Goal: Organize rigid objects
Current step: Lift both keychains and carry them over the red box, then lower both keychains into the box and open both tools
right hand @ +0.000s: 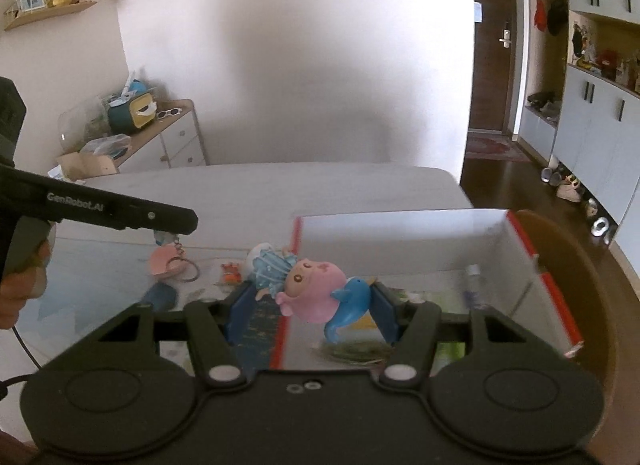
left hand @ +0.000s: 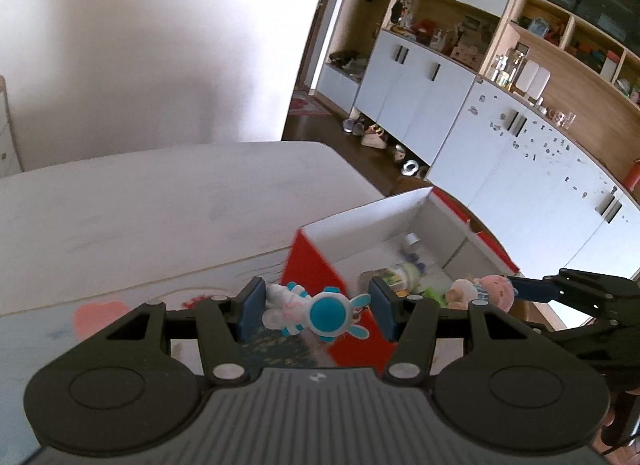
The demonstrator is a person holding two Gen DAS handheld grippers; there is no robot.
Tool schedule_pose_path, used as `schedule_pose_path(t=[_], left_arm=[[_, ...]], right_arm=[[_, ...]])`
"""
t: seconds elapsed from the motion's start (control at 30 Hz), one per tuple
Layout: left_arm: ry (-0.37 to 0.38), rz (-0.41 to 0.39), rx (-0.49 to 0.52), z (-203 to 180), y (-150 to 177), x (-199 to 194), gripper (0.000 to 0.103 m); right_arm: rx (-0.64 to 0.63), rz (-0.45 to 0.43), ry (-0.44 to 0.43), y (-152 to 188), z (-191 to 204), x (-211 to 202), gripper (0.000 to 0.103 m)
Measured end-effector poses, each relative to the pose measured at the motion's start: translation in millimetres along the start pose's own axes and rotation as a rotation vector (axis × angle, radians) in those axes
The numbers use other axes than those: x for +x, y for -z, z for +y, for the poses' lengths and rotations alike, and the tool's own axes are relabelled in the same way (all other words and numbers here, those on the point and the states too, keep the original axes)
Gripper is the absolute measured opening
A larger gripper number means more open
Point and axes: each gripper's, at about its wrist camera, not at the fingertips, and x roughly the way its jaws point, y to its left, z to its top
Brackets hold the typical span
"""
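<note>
Toys sit in both tools, each carried toward the red and white box (right hand: 400,241) that stands on the counter (left hand: 140,201), most likely so the loose figures end up gathered in one place. The left tool (left hand: 316,311) has its pads drawn in on a small white and blue rabbit figure (left hand: 316,311), which lies sideways between them with its ears pointing toward the right pad; it is held off the counter, just outside the box's red near corner. The right tool (right hand: 310,299) is closed on a pink doll (right hand: 312,289) with a blue frilled dress and a blue whale-like piece at its side, tilted on its side over the box's near edge. I judge the grip on the doll to be across its rounded head and the blue piece, so it may roll a little on release.

Inside the box lie a small clear bottle (right hand: 474,285) by the far right wall and some green printed packaging (right hand: 360,351) on the bottom. Out on the counter a pink keyring charm (right hand: 166,261) and a small orange piece (right hand: 230,271) are not yet put away.

Both figures look like hard glossy plastic, smooth and light, so they should drop in cleanly once the pads part
</note>
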Motion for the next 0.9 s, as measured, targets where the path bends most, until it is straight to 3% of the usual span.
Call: schedule_pose_path(t=[0.43, 0.8, 0.9], left_arm=[[-0.004, 0.026, 0.032, -80.9, -12.8, 53.3, 0.056], [-0.102, 0.084, 0.076, -114.5, -26.8, 120.7, 0.056], [-0.135, 0.117, 0.085, -116.1, -27.2, 140.0, 0.056]], right_arm=[[-0.005, 0.018, 0.066, 12.3, -77.6, -1.8, 0.061], [-0.046, 0.079, 0.095, 17.2, -116.5, 28.9, 0.061], [-0.062, 0.117, 0.07, 18.7, -121.0, 43.9, 0.061]])
